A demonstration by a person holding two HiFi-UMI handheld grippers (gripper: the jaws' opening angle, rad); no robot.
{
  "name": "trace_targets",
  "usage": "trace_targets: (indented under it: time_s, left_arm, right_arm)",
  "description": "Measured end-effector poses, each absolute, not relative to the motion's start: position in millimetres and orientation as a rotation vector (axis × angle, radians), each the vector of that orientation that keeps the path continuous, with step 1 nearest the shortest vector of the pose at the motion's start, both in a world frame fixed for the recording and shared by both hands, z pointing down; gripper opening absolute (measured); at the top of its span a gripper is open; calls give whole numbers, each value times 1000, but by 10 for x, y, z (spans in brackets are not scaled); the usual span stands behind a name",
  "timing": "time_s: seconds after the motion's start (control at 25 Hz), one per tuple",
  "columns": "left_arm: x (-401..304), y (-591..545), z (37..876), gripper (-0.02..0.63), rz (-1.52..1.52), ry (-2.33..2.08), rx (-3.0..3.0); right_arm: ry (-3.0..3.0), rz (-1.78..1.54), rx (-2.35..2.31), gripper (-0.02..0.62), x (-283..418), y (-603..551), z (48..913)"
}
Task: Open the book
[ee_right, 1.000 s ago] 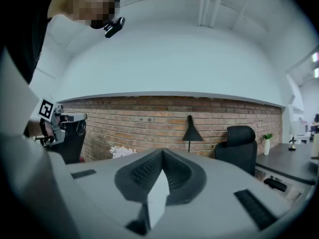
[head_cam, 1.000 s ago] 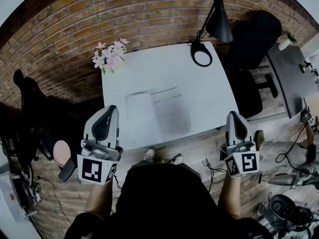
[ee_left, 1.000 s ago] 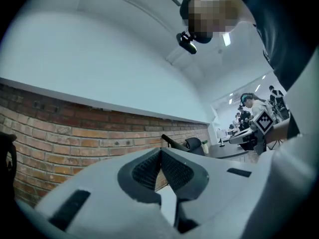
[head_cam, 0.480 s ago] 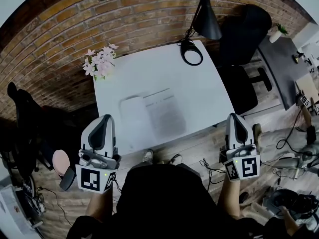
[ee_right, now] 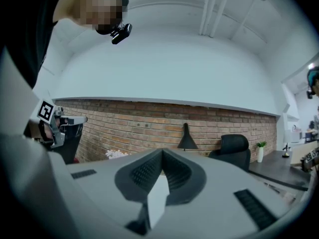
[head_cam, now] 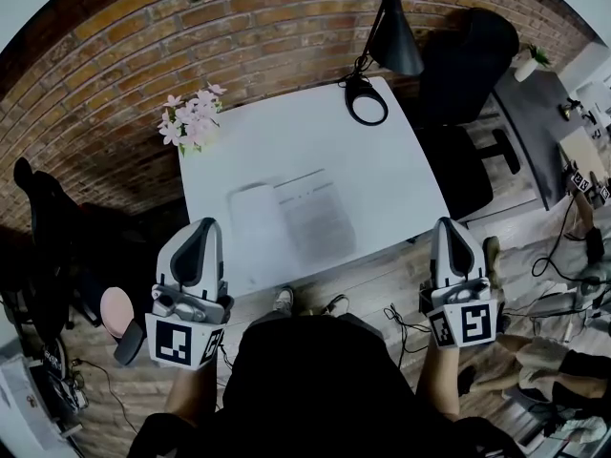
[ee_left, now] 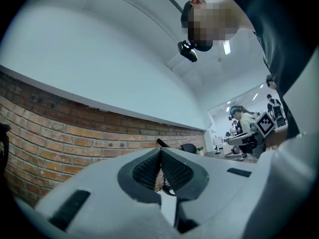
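Little shift since before: left tool (head_cam: pixel 200 227), right tool (head_cam: pixel 449 225) roughly level, jaws together, empty.

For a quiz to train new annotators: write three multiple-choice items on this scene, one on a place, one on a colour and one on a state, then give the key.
1. Where on the table are the flowers?
A. the near right corner
B. the far left corner
C. the middle

2. What colour is the lamp?
A. red
B. white
C. black

3. How does the book lie?
A. open, pages up
B. shut, cover up
C. standing on its edge

Key:
1 B: in the head view the pink blooms sit at the corner next to the brick wall, on the person's left.
2 C: its shade, arm and ring base are all black.
3 A: two facing pages lie flat, with lines of print on the right one.
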State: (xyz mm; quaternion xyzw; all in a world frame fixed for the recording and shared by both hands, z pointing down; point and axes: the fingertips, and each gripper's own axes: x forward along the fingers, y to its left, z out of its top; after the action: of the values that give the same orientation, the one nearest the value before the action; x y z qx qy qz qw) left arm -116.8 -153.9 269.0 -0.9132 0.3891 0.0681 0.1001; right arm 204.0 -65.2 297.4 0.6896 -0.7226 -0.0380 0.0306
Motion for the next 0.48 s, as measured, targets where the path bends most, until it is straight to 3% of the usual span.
trace_targets:
  time_s: [0.48]
  left_arm:
    - [-1261,-1502,2707,23,219,1185,-2699]
  right_arm:
    - [-2226,-136,2112,12,1969,-622,2978]
